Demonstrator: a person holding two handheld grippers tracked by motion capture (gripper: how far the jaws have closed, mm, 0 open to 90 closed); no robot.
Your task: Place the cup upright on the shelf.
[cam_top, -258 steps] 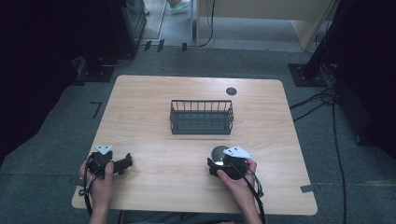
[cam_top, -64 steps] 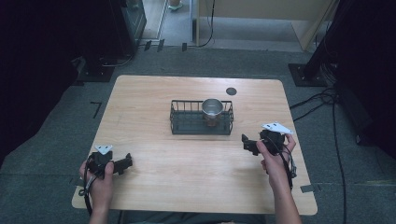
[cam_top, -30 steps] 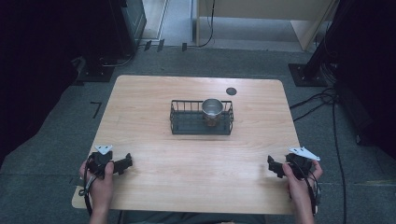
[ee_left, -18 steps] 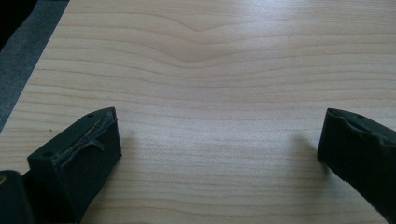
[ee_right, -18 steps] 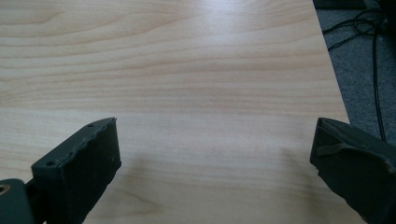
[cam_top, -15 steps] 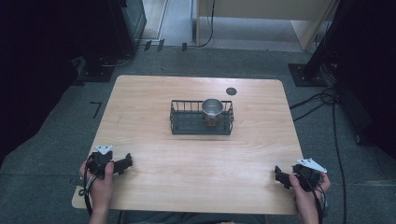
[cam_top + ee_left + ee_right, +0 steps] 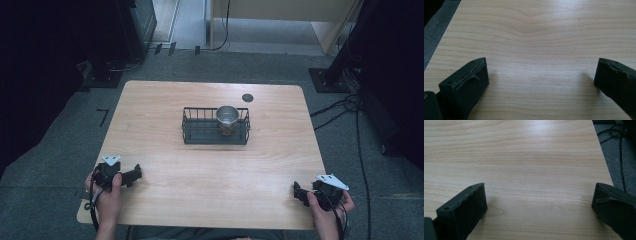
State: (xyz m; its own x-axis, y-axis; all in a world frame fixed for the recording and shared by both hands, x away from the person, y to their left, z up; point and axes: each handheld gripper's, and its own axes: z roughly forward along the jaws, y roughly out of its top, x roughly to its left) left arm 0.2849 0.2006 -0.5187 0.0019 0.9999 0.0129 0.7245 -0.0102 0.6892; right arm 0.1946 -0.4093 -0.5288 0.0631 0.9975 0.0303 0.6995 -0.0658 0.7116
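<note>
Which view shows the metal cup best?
The high view: the metal cup stands upright in the right part of the wire basket at mid-table, rim and inside visible. The left gripper view and right gripper view look along open jaws at bare wooden tabletop, nothing of the cup.

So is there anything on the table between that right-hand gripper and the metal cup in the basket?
Only the basket's own wire wall. The right gripper sits at the table's near right corner, jaws open and empty; bare wood lies between it and the wire basket holding the metal cup.
</note>
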